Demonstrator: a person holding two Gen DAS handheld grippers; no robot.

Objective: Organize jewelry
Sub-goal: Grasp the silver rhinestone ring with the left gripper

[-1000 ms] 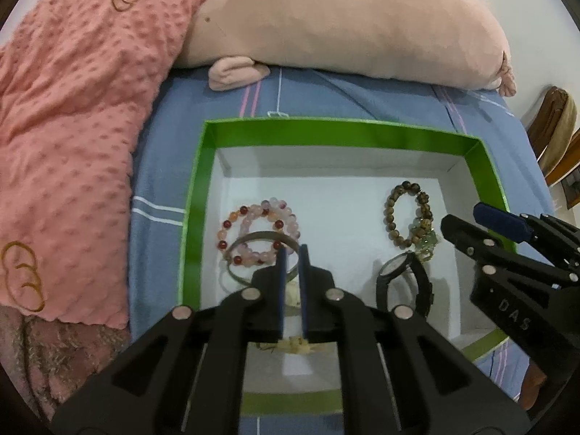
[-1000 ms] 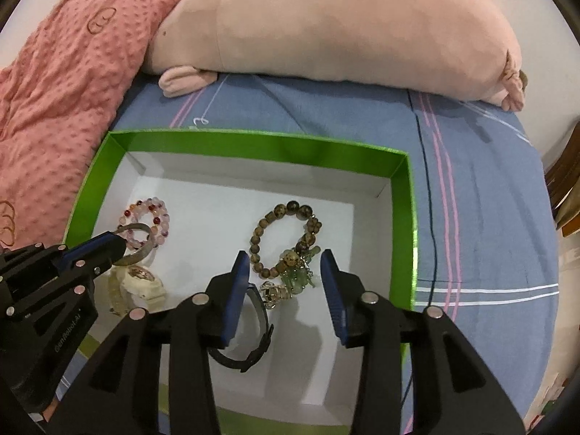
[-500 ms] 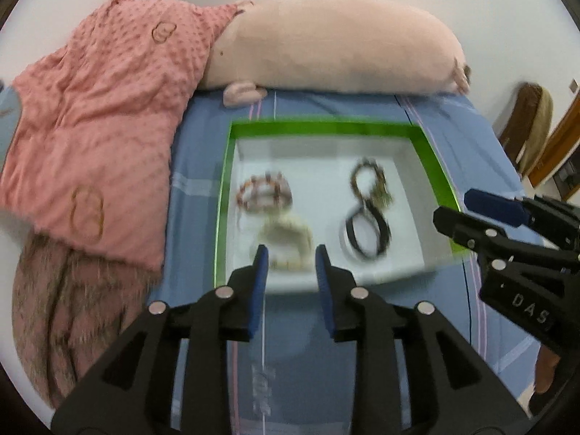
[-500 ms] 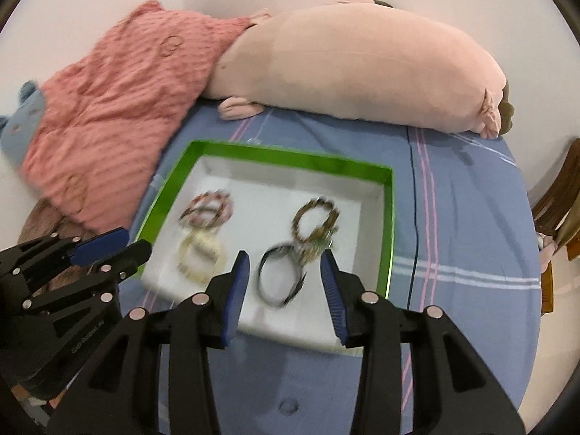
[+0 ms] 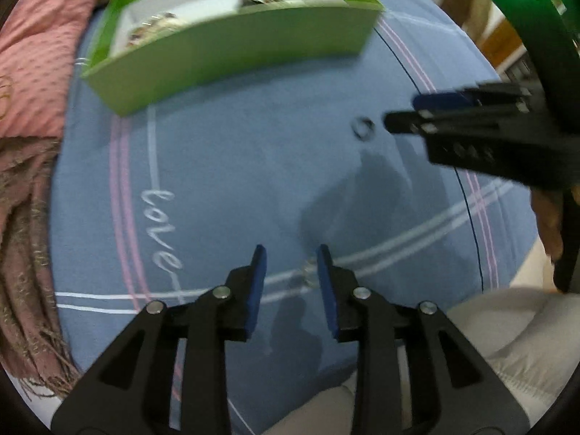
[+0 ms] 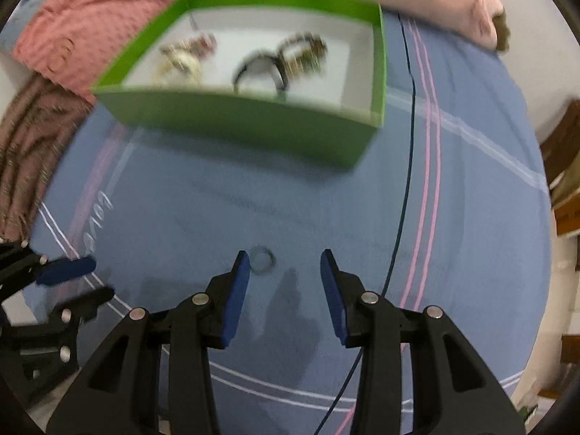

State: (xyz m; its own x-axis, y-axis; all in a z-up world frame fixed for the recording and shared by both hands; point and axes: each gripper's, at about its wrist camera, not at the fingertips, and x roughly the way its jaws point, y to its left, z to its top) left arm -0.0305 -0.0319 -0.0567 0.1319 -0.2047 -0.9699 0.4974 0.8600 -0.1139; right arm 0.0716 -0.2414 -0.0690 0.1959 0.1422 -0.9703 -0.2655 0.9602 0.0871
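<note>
Right hand-held gripper (image 6: 285, 264), jaws apart, low over ring (image 6: 263, 256).

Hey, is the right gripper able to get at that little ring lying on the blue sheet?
Probably yes. The right gripper is open, and the ring lies bare on the sheet just ahead, nearer its left finger, with nothing between them.

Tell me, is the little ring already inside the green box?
No, the ring lies on the blue bedsheet outside the green box, just ahead of the open right gripper.
</note>
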